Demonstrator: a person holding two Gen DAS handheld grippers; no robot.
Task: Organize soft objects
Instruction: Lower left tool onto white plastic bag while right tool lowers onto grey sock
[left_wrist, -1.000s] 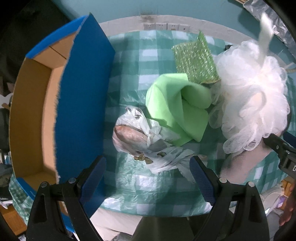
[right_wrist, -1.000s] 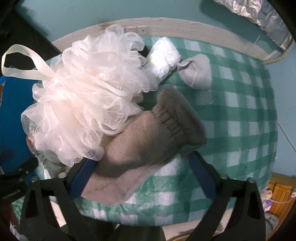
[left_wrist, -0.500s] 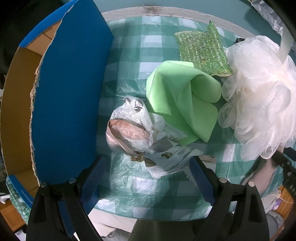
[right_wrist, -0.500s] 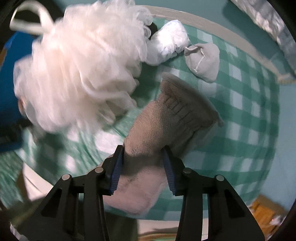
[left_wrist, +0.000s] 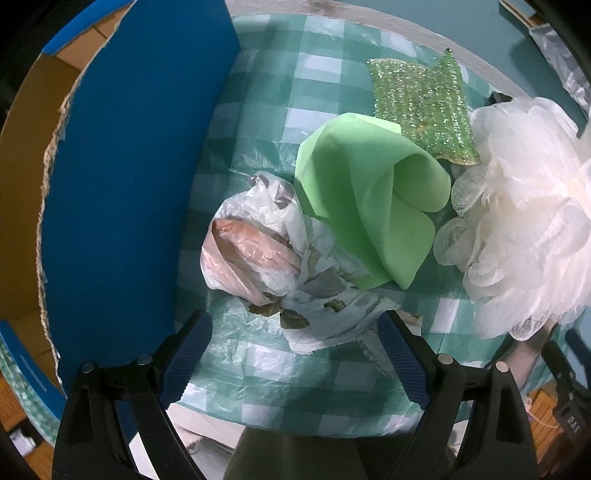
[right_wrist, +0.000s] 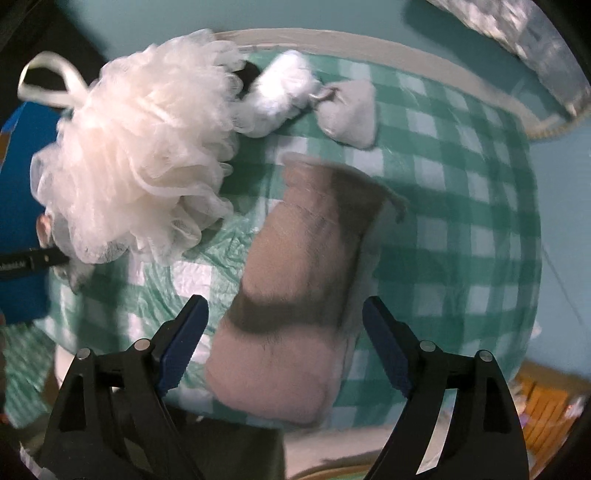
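The right gripper has just been opened wide, and the grey-brown sock is seen lying loose between its jaws, untouched by either pad. Beyond the left jaw, the white bath pouf is found. The left gripper is held wide open, empty, with the crumpled plastic bag just ahead, the green cloth farther on.

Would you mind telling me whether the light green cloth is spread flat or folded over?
Folded over. The light green cloth curls onto itself in a loose roll on the checked tablecloth, not flat.
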